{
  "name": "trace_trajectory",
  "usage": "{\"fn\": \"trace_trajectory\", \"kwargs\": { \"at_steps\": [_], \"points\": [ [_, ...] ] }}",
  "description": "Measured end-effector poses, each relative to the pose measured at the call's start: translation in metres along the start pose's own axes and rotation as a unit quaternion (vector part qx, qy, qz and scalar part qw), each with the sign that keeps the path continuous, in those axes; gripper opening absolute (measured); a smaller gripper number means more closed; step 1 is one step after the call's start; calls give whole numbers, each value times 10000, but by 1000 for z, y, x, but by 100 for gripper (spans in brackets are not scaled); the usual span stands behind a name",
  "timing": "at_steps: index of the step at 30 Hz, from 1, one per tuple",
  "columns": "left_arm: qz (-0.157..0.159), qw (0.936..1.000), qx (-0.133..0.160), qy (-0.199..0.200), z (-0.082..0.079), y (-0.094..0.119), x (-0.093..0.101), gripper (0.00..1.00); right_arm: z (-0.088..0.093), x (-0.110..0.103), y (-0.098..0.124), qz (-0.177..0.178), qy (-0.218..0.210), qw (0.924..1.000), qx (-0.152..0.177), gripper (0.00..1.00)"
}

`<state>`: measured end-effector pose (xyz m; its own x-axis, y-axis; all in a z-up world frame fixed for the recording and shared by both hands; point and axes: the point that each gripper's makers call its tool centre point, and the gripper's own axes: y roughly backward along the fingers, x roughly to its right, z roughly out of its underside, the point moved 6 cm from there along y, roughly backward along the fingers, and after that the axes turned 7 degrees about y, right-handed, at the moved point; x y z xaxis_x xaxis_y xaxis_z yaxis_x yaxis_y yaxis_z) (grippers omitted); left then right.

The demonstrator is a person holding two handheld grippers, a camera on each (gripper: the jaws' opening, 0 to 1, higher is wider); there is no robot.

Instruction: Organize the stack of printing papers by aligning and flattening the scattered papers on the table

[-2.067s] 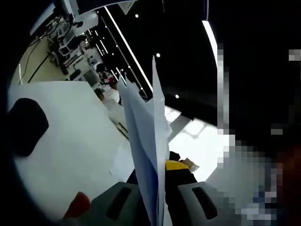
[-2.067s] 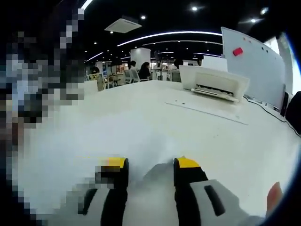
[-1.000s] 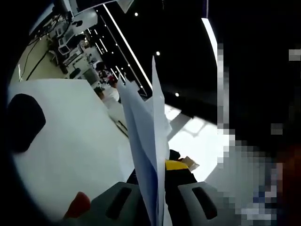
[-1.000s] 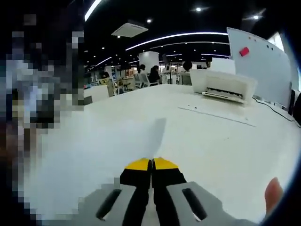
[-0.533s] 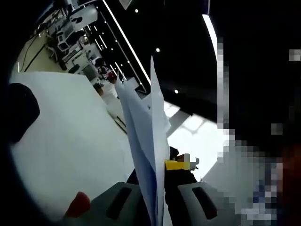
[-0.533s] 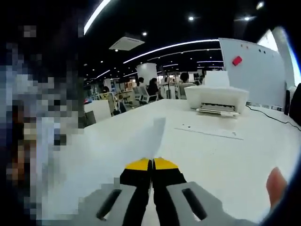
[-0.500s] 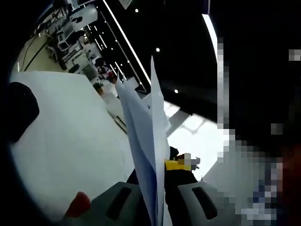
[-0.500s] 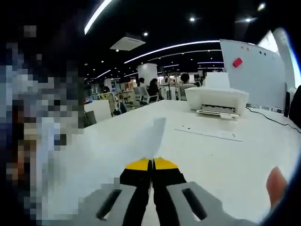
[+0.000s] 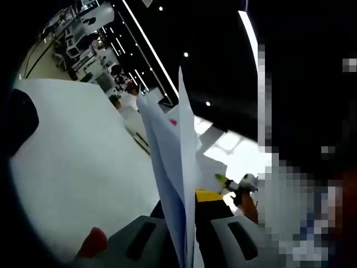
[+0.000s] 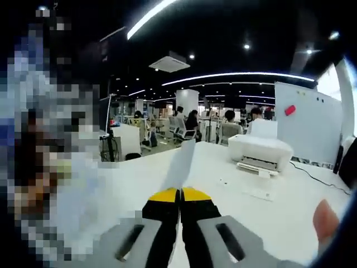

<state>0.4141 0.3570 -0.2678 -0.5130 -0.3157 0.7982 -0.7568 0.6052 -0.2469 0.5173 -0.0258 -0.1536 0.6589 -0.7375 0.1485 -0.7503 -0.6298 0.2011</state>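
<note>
Left gripper (image 9: pixel 187 207) clamps the papers (image 9: pixel 170 162) edge-on between its jaws, long axis running straight ahead from its tips. Right gripper (image 10: pixel 179 196) pinches a sheet (image 10: pixel 179 162), which projects forward above the white table (image 10: pixel 279 220).

Both handheld tools share one build: the left gripper (image 9: pixel 195 196) has pale grey moulded jaw arms, each with a dark oblong slot, ending in black fingers capped with yellow tips. The right gripper (image 10: pixel 180 194) matches it, with grey slotted arms flaring outward below the black, yellow-tipped fingers (image 10: pixel 196 207).
</note>
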Motion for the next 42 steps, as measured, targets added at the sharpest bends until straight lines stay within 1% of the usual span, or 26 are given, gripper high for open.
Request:
{"fn": "trace_trajectory", "kwargs": {
  "at_steps": [3, 4, 6, 8, 10, 13, 15, 17, 20, 24, 26, 28, 33, 36, 39, 40, 42],
  "points": [
    [-25, 10000, -52, -14, 1, -2, 1, 6, -16, -5, 7, -37, 201, 9998, 23, 0],
    [-26, 10000, -60, -15, 2, -2, 1, 6, -19, -6, 9, -47, 225, 9997, 41, 0],
    [-23, 10000, -73, -21, 3, -3, 2, 6, -31, -13, 14, -190, 219, 9995, 130, 0],
    [-18, 10000, -74, -13, 4, -3, 2, 6, -41, -20, 20, -261, 263, 9991, 185, 0],
    [-27, 10000, -80, 15, 5, -4, 1, 6, -47, -23, 23, -273, 335, 9989, 179, 0],
    [-36, 9999, -92, 34, 5, -5, -2, 6, -63, -28, 33, -250, 513, 9981, 213, 0],
    [-29, 9999, -92, 50, 5, -5, -3, 6, -74, -33, 40, -309, 566, 9974, 320, 0],
    [-36, 9999, -100, 50, 7, -6, -3, 6, -81, -39, 46, -358, 581, 9970, 369, 0],
    [-46, 9999, -81, 60, 5, -7, -5, 6, -97, -45, 57, -311, 768, 9953, 504, 0],
    [-100, 9999, -76, 74, 3, -10, -10, 6, -113, -47, 67, -445, 639, 9948, 652, 0],
    [-110, 9999, -62, 88, 2, -10, -11, 6, -120, -51, 74, -486, 621, 9945, 692, 0],
    [-110, 9999, -54, 96, 1, -11, -12, 6, -129, -59, 83, -601, 662, 9928, 791, 0],
    [-137, 9998, -61, 99, 1, -14, -15, 6, -143, -80, 99, -862, 726, 9896, 890, 0],
    [-85, 9999, -44, 101, 1, -17, -15, 6, -145, -99, 108, -1007, 821, 9870, 944, 0],
    [-27, 9999, -21, 105, 4, -21, -13, 6, -145, -117, 115, -1245, 787, 9846, 936, 0],
    [-22, 9999, -12, 114, 4, -21, -14, 6, -143, -121, 116, -1268, 792, 9844, 932, 0],
    [-13, 9999, -2, 127, 4, -23, -15, 6, -144, -131, 122, -1422, 749, 9820, 993, 0]
  ]
}}
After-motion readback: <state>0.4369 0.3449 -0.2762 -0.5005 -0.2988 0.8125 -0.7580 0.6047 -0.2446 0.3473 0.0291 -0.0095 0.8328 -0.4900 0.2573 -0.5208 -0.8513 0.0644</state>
